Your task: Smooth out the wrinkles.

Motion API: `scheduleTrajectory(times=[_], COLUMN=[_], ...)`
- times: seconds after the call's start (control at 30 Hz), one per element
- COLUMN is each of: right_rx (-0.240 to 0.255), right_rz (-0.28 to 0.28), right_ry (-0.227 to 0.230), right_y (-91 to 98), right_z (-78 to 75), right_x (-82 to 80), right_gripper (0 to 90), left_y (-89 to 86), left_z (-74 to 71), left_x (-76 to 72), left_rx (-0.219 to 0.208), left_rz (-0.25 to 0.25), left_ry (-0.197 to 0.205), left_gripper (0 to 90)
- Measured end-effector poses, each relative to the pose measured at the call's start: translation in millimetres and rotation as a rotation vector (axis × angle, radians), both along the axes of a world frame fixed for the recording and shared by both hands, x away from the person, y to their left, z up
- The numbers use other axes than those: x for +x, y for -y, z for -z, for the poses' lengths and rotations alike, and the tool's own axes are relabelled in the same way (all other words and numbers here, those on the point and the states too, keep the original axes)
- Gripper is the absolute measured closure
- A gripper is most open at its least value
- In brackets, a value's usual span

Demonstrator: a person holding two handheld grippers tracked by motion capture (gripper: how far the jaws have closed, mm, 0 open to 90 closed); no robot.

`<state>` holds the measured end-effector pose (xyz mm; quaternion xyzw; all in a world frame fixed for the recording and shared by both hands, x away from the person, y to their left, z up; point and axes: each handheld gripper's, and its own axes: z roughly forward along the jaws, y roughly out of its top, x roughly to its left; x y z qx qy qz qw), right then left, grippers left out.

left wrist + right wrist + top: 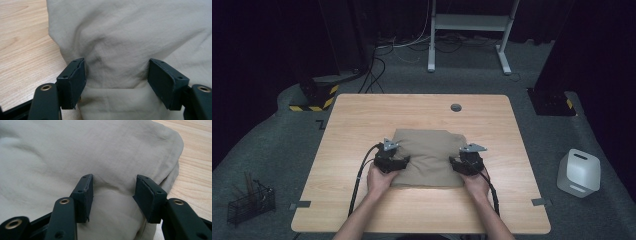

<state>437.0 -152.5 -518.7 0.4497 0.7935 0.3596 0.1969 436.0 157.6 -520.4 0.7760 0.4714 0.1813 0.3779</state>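
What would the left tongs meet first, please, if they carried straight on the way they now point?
Most likely the folded beige cloth: the left tongs stand open with its fabric bulging right ahead between the jaws, though how close is hard to judge.

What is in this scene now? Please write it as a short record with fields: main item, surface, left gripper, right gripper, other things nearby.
main item: folded beige cloth, lying flat with soft wrinkles
surface: light wooden table; round grey cable port near its far edge
left gripper: at the cloth's left edge, jaws apart over the fabric, nothing clamped
right gripper: at the cloth's right edge, jaws apart over the fabric, nothing clamped
other things nearby: white plastic container on the floor at right; black wire basket on the floor at left
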Motion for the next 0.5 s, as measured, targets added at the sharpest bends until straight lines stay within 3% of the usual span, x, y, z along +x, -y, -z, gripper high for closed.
scheduleTrajectory(times=[0.23, 0.5], right_rx=[0.011, 0.034], right_rz=[-0.009, -0.013], right_ry=[-0.016, 0.008], right_y=[2.1, 7.1], right_z=[-3.1, -10.4], right_x=[5.1, 1.6], right_gripper=[48.9, 48.7], left_y=[-2.6, -4.1], left_z=[-3.8, -9.1], left_x=[0.3, -1.4], left_rx=[-0.008, -0.013], left_rz=[0.000, -0.003], left_ry=[0.008, 0.011], left_gripper=[29.8, 31.1])
